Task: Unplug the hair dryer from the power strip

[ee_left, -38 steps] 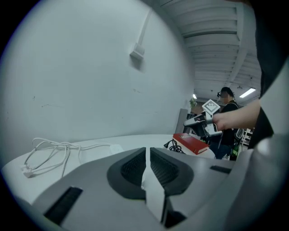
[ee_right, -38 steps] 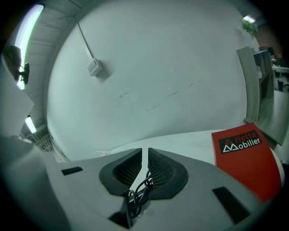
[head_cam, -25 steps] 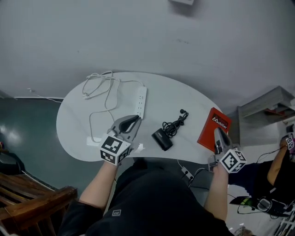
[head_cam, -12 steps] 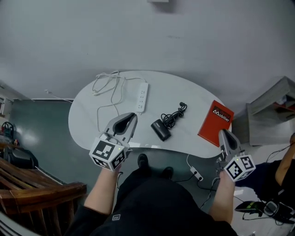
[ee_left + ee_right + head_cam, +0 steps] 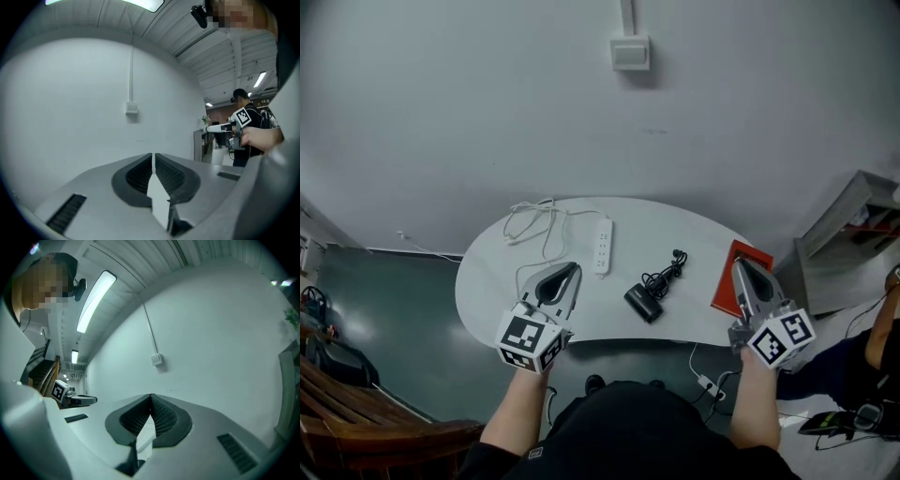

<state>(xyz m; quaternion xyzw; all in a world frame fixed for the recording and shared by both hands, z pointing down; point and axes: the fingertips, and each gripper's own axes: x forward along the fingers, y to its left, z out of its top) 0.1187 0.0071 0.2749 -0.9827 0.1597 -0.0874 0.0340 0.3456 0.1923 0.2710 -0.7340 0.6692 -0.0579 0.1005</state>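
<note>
With the left gripper [image 5: 571, 272] clenched empty and the right gripper [image 5: 739, 266] just closed on nothing, an unbraced tug risks dragging the power strip [image 5: 602, 247] off the table's [image 5: 698, 251] far edge.

No print can be read; the left tool [image 5: 571, 270] and right tool [image 5: 740, 265] bear only black-and-white square markers.

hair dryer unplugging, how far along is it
Done, it seems: the hair dryer lies with its cord bundled, apart from the power strip. In hand: nothing; left gripper and right gripper are both shut and empty. Left: nothing that shows.
</note>
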